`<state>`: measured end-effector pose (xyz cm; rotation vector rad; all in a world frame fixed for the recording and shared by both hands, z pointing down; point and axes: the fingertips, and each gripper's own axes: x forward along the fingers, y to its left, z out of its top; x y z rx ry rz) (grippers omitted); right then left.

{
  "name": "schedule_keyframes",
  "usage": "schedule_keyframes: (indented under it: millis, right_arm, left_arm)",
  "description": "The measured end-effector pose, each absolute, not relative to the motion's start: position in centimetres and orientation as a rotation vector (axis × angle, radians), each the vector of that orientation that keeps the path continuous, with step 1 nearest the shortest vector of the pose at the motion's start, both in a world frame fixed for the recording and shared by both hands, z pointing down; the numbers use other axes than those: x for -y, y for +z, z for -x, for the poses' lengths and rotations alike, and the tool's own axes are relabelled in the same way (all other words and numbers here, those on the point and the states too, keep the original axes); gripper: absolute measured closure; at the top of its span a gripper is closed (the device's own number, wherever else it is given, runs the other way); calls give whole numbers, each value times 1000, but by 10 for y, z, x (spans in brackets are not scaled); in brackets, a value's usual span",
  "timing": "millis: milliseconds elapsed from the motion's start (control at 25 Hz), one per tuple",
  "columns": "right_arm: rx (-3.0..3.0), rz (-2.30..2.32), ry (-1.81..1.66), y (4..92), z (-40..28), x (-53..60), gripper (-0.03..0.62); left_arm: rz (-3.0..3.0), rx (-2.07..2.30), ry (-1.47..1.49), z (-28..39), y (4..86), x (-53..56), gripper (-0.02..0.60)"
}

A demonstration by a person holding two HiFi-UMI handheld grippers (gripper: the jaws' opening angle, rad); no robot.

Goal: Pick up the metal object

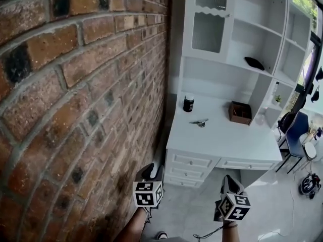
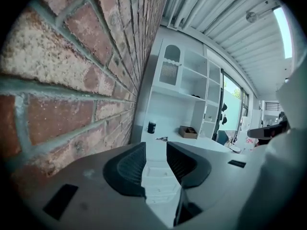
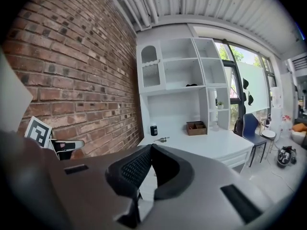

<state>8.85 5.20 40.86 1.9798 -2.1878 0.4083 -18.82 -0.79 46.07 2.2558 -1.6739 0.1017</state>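
Note:
The metal object (image 1: 199, 122) is a small silvery piece lying on the white desk (image 1: 237, 140), between a black jar and a brown box. It also shows far off in the left gripper view (image 2: 161, 139) and the right gripper view (image 3: 162, 139). Both grippers hang low, well short of the desk, with floor in between. My left gripper (image 1: 153, 172) (image 2: 156, 150) is open, with a clear gap between its black ribbed pads (image 2: 132, 169) and nothing in it. My right gripper (image 1: 229, 180) (image 3: 151, 148) is shut, tips touching, and holds nothing.
A brick wall (image 1: 75, 95) runs close along my left. On the desk stand a black jar (image 1: 188, 103) and a brown wooden box (image 1: 240, 112). White shelves (image 1: 252, 39) rise behind. A blue chair (image 1: 298, 130) and a round stool stand to the right.

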Motion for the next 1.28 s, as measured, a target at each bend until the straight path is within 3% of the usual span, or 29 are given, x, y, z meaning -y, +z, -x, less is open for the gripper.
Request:
schedule_keyframes:
  millis: [720, 1280]
  right_arm:
    - [2139, -1901, 461, 444, -88, 1, 592]
    - [2179, -1810, 497, 451, -110, 145, 592]
  left_arm:
    - [-2195, 1650, 122, 186, 494, 56, 448]
    - [-2158, 1674, 174, 150, 499, 175, 448]
